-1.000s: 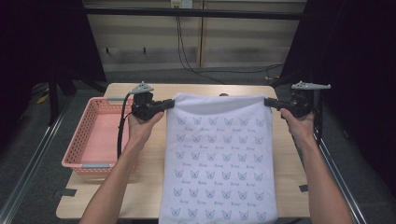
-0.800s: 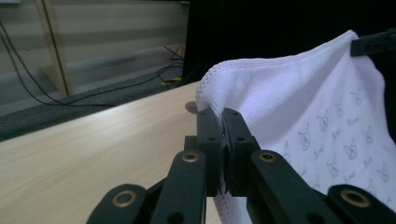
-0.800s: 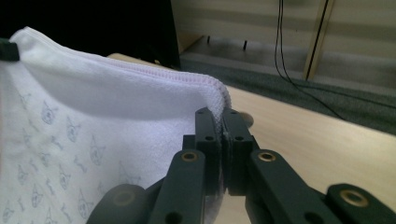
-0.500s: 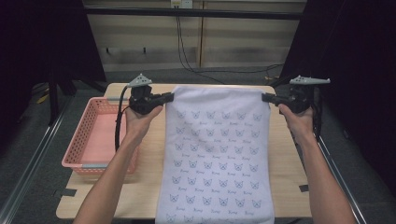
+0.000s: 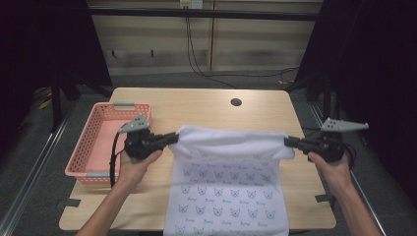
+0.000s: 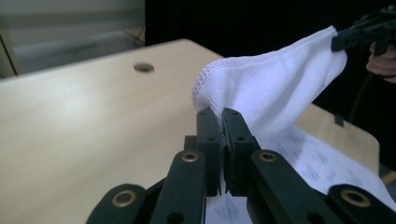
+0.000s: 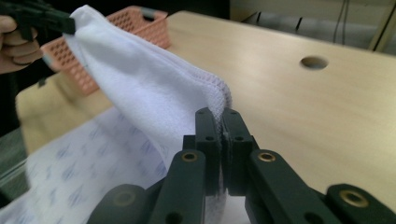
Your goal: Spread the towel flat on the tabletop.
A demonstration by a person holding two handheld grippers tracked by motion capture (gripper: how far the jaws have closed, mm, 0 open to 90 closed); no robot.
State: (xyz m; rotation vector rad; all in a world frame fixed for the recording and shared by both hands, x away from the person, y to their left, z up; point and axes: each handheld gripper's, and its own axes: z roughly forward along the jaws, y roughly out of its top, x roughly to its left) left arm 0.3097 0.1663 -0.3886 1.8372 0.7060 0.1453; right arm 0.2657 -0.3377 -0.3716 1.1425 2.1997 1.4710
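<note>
At the near edge of the table, a white towel printed with small blue motifs hangs over toward the person, its lower half spread flat on the wood. Above it, the towel's far hem is lifted clear of the tabletop and pulled taut between two hand-held grippers. The left gripper has its jaws pinched tight on the left corner; the left gripper view shows the stitched edge trapped between the closed pads. The right gripper grips the opposite corner just as firmly, cloth bunched in its shut jaws in the right gripper view.

A second ago that hem lay stretched across the far side of the table, beyond the round cable hole. Now both hands have drawn it back toward the person, past the middle of the table, and the plain underside faces up as the top half arcs over the printed half. This looks like a fold in progress, far edge coming to meet the near one, corners not yet set down. To the left, beside the left hand, a pink basket stands waiting.
</note>
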